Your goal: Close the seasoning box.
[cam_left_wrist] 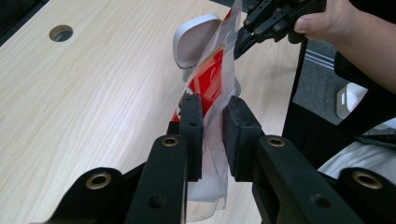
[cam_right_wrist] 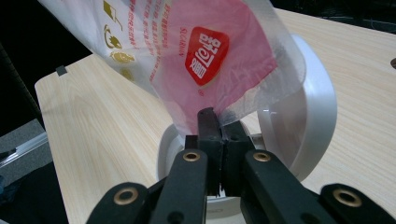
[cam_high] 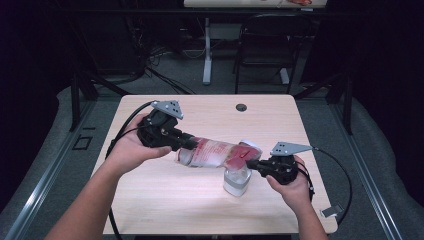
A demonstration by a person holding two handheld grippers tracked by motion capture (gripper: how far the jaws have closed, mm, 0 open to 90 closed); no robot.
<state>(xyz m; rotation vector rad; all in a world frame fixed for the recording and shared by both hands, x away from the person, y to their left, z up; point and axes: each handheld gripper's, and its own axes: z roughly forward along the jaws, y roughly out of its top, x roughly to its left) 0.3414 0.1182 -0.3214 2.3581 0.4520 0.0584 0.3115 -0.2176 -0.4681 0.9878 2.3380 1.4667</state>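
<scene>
A clear plastic bag (cam_high: 212,152) with red print hangs stretched above the table between my two grippers. My left gripper (cam_high: 192,142) is shut on its left end; in the left gripper view the film (cam_left_wrist: 210,79) runs between the black pads (cam_left_wrist: 191,130). At the bag's right end, my right gripper (cam_high: 250,162) is shut on the edge, and the right gripper view shows the bag (cam_right_wrist: 210,46) rising from the closed jaws (cam_right_wrist: 218,123). Below that end stands a white container (cam_high: 236,182) with its hinged lid (cam_right_wrist: 317,107) open. My right gripper (cam_left_wrist: 247,35) is in the left gripper view too.
The light wooden table (cam_high: 165,200) has a round cable hole (cam_high: 241,107) near its far edge. A dark chair (cam_high: 265,40) and a white desk leg (cam_high: 206,50) stand beyond the table. A small white object (cam_high: 332,211) lies on the floor at the right.
</scene>
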